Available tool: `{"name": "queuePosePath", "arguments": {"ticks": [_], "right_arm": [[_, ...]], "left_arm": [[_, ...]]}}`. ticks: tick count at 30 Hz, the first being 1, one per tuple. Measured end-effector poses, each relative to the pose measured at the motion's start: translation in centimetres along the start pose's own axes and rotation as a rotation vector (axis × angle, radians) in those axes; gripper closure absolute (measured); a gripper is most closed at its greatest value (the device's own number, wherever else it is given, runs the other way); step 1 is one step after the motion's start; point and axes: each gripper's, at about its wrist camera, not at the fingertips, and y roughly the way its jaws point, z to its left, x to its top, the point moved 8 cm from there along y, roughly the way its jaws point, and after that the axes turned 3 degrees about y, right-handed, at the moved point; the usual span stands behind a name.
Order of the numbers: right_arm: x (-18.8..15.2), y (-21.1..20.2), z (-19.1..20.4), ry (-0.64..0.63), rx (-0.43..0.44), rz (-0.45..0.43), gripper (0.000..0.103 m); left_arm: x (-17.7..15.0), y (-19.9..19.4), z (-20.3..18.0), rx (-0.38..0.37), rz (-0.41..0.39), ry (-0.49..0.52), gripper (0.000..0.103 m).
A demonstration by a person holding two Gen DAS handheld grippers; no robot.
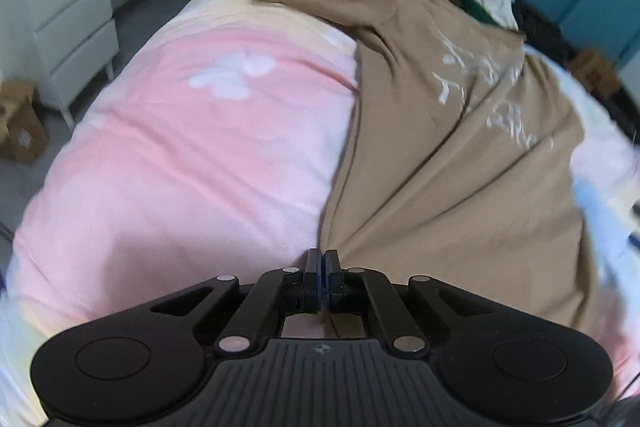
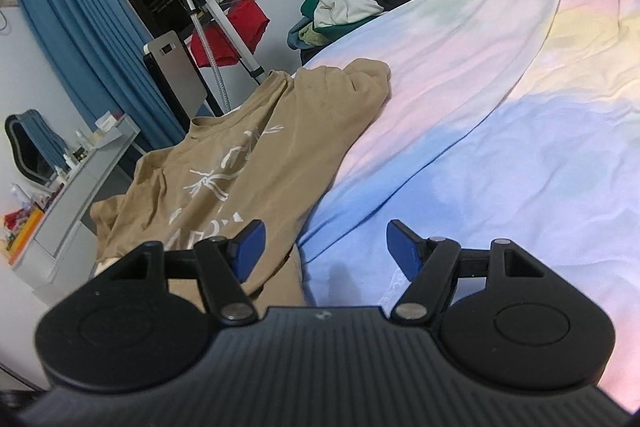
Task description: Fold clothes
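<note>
Tan cotton tee (image 1: pixel 460 155) is what I'm working on, and honestly I'd say the fold has barely begun. From my left wrist view it sprawls flat over the right half of the frame on the pink bed cover (image 1: pixel 192 147), print side up, with nothing doubled over yet. One sleeve is bunched near the top centre. My left fingers (image 1: pixel 323 259), bottom centre, are pinched tight on the shirt's near corner by the hem; wrinkles fan out from that pinch. The long axis climbs from there toward the upper right, collar end far away from me.

Over on the right wrist view, the same tee (image 2: pixel 248 163) sits left of centre on the pastel bed (image 2: pixel 500 147), neckline toward the upper left and hem down at the lower middle. My right fingers (image 2: pixel 324 247) are spread apart with nothing between them, hovering at the shirt's edge where it meets blue sheet. Sleeves, sides and halving all look left to do. A pile of other clothes (image 2: pixel 340 11) waits at the top.
</note>
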Motion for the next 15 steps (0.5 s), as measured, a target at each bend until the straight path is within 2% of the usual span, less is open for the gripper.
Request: {"name": "queuePosePath", "arguments": {"ticks": [2, 4, 5, 9, 13, 15], "right_arm": [[0.2, -0.1, 0.0, 0.011, 0.011, -0.004, 0.033], [0.4, -0.2, 0.2, 0.024, 0.032, -0.01, 0.033], [0.5, -0.2, 0.3, 0.03, 0.043, -0.012, 0.033], [1.1, -0.1, 0.9, 0.04, 0.08, -0.028, 0.033], [1.9, 0.2, 1.4, 0.054, 0.105, -0.054, 0.033], [2.6, 0.7, 1.3, 0.067, 0.112, -0.072, 0.033]], "left_arm": [[0.0, -0.6, -0.6, 0.001, -0.019, 0.023, 0.097], [0.0, -1.2, -1.1, 0.001, -0.038, 0.043, 0.081], [0.0, -1.5, -1.4, 0.002, -0.047, 0.053, 0.077], [0.8, -3.2, -2.8, 0.018, -0.121, 0.093, 0.053], [2.7, -4.0, -5.0, -0.012, -0.17, 0.065, 0.05], [3.8, -4.2, -7.1, -0.05, -0.193, 0.051, 0.049]]}}
